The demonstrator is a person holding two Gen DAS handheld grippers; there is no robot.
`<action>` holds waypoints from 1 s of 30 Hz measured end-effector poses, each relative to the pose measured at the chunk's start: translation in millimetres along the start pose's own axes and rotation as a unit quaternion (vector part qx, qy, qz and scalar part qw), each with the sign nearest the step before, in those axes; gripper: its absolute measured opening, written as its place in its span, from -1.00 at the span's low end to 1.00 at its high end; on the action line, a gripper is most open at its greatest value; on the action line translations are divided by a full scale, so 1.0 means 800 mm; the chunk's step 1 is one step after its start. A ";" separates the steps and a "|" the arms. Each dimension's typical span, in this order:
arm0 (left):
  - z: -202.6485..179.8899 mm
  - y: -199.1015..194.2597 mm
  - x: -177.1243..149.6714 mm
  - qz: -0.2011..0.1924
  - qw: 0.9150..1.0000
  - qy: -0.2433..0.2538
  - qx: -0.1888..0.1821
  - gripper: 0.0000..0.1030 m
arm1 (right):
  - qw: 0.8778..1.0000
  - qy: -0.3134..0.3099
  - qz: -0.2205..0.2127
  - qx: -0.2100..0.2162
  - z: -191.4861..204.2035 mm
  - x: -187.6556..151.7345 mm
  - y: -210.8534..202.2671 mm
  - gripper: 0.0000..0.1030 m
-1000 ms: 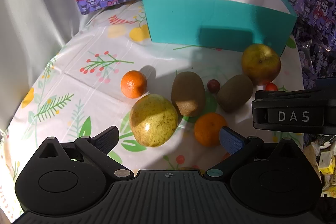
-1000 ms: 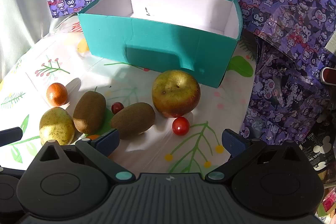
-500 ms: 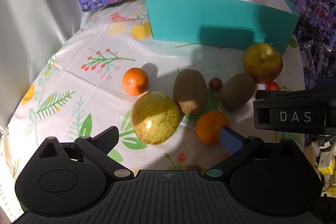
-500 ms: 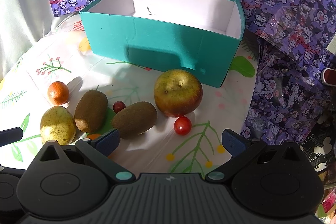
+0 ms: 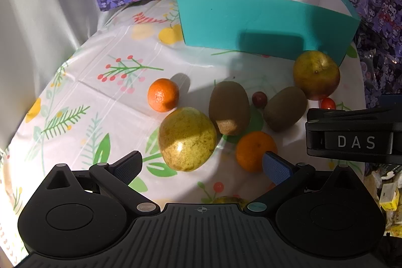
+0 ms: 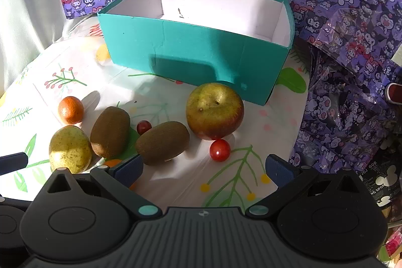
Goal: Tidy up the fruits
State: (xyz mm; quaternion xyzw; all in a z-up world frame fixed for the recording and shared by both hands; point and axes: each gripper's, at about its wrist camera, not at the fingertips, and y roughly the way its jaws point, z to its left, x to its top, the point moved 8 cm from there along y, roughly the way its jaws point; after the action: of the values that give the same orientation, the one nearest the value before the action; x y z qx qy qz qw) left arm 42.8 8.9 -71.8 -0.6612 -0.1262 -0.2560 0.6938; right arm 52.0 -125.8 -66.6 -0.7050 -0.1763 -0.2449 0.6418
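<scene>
While both grippers gape empty, left gripper [image 5: 201,165], right gripper [image 6: 204,168], fuzzy oval kiwis [image 6: 162,143], speckled pear [image 5: 187,138], teal cardboard box [image 6: 196,52]

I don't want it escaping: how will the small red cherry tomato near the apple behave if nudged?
The cherry tomato looks round and glossy, so it would probably roll freely and may slip from a pinch. It seems thin-skinned; a hard squeeze could burst it.

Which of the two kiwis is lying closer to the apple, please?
The right-hand kiwi, lying just left of the apple; the other kiwi lies farther left, beside the yellow-green pear.
</scene>
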 end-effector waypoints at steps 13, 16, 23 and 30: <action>0.000 0.001 -0.001 0.002 1.000 -0.002 -0.003 1.00 | 1.000 -0.002 0.001 0.002 0.000 -0.002 0.001 1.00; 0.000 0.002 -0.002 0.002 1.000 -0.003 -0.003 1.00 | 1.000 -0.002 0.001 0.002 0.001 -0.002 0.001 1.00; 0.001 0.002 -0.004 0.003 1.000 -0.005 -0.002 1.00 | 1.000 -0.004 0.001 0.002 0.001 -0.002 0.000 1.00; 0.003 0.003 -0.003 0.004 1.000 -0.009 -0.003 1.00 | 1.000 -0.005 0.000 0.003 0.002 -0.001 0.001 1.00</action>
State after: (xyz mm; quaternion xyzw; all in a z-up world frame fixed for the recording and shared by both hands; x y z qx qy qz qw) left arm 42.4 11.8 -75.3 -0.6663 -0.1289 -0.2473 0.6916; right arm 52.0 -124.5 -67.3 -0.7043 -0.1801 -0.2408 0.6431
